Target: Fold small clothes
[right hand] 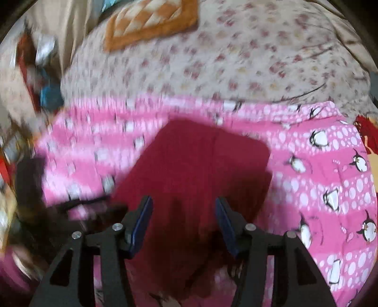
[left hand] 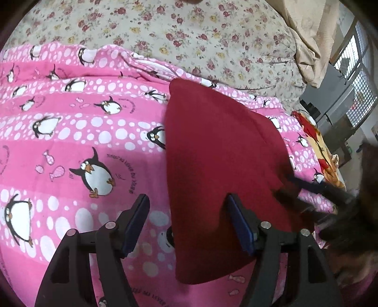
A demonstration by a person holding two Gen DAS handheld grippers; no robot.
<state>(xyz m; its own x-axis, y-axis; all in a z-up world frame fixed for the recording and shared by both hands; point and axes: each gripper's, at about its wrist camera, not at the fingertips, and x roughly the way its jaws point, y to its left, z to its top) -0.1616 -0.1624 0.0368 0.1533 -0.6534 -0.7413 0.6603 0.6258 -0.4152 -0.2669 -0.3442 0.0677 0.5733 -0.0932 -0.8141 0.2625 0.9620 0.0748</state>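
Observation:
A dark red garment (left hand: pixel 219 151) lies folded flat on the pink penguin blanket (left hand: pixel 70 132). My left gripper (left hand: pixel 186 198) hovers open over the garment's left edge, with its left finger above the blanket and its right finger above the red cloth. Nothing is pinched. In the right wrist view, which is blurred, the same red garment (right hand: pixel 196 165) fills the middle. My right gripper (right hand: pixel 183 199) stands open just above its near part, holding nothing. The right gripper (left hand: pixel 319 196) also shows as a dark blurred shape at the garment's right edge in the left wrist view.
The blanket lies on a floral bedsheet (left hand: pixel 189 35). An orange checked cushion (right hand: pixel 151 21) sits at the far side of the bed. A beige curtain (left hand: pixel 307 35) and a barred window (left hand: pixel 361 78) are to the right. A red and yellow cloth (left hand: pixel 316 141) lies past the blanket's right edge.

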